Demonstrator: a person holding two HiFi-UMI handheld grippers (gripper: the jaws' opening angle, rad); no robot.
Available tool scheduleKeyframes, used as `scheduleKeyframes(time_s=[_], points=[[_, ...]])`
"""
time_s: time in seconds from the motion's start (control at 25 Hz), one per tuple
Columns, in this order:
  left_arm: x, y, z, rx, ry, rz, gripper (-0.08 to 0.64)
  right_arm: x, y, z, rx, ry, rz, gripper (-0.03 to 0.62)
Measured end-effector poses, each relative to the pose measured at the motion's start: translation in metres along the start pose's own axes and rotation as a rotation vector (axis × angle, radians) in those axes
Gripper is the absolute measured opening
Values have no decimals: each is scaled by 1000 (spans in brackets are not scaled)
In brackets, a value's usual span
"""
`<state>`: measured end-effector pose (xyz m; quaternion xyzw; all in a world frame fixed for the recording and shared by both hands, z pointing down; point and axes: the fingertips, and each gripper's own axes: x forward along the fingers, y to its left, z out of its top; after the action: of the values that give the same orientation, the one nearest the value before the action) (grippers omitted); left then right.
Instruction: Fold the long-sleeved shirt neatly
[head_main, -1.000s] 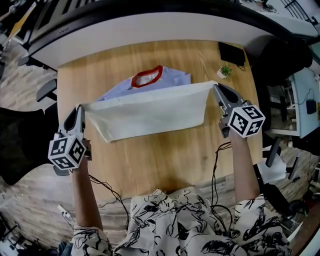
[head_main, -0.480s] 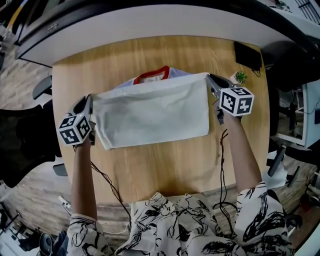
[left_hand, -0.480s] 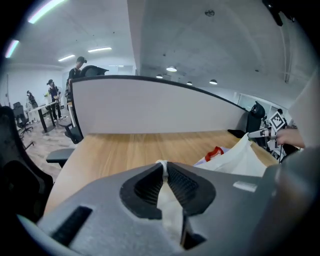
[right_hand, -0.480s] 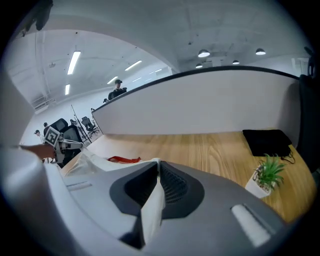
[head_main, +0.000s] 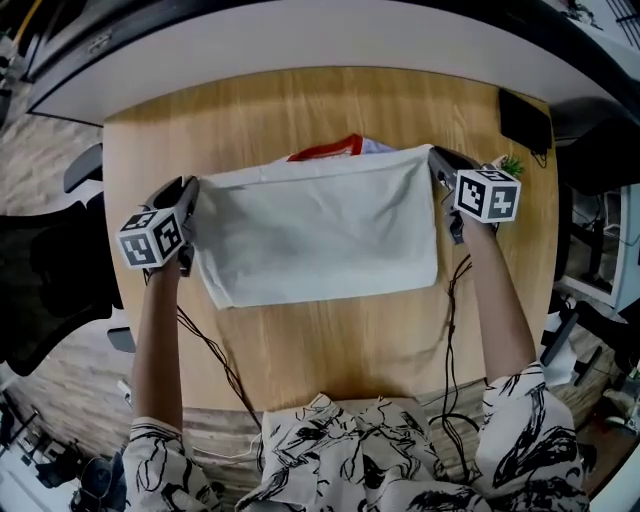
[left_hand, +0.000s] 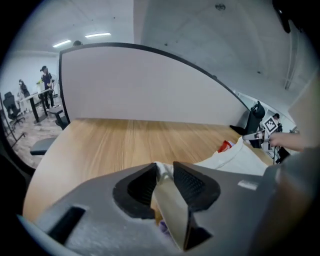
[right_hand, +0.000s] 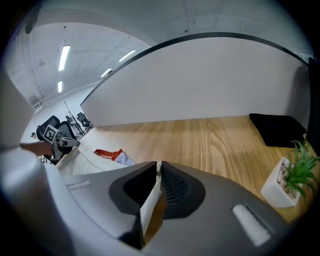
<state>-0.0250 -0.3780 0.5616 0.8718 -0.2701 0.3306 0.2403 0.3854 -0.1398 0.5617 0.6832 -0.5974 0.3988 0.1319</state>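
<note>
Head view: shirt (head_main: 320, 235) lower over collar (head_main: 327, 150), clamped in right tool (head_main: 437, 158) and just-loosening left tool (head_main: 190, 187).

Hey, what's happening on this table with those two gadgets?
A person is folding a shirt on a wooden table, with a hand-held gripper in each hand. The left gripper and right gripper each pinch a corner of the white lower half, which is brought up over the top so that only the red collar peeks out. The left jaws have just been opening a little, with cloth between them; the right ones are clamped.
</note>
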Motion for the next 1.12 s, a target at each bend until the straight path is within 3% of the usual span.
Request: scheduleKeyframes(time_s=[0.12,0.2,0.24,0.28,0.36,0.44,0.48,0.52,0.6,0.72,0.84,0.88,0.92,1.0,1.12], points=[[3,13,9,-72,-44,-55,233,4,-2,10,-39,-26,8,78],[-5,19,25,-97,-116,-100,253,0,8,22,-158,-75,35,159],[-10,17,33,-64,-157,-135,258,-4,18,28,-249,-105,59,196],[-15,13,39,17,-187,-172,258,-8,29,34,-351,-132,91,225],[-20,-3,37,299,-179,-225,261,-17,55,36,-554,-154,170,255],[-19,-22,22,626,-97,-256,259,-18,74,28,-717,-115,242,256],[-17,-30,13,751,-50,-272,258,-14,81,20,-785,-81,268,258],[-15,-35,4,832,-9,-291,255,-8,86,13,-846,-42,287,259],[-8,-41,-6,899,49,-326,238,8,90,-1,-941,33,309,259],[3,-42,-10,923,86,-328,157,24,84,-8,-1007,104,302,229],[8,-38,-5,926,88,-308,15,32,73,-7,-1022,143,265,79],[9,-36,-2,919,84,-305,14,34,69,-6,-1019,151,253,21],[9,-35,1,903,78,-300,14,35,65,-5,-1007,157,246,21],[13,-27,10,825,63,-277,14,39,59,-1,-964,163,227,20],[25,-10,16,611,83,-236,25,49,50,8,-850,152,176,26]])
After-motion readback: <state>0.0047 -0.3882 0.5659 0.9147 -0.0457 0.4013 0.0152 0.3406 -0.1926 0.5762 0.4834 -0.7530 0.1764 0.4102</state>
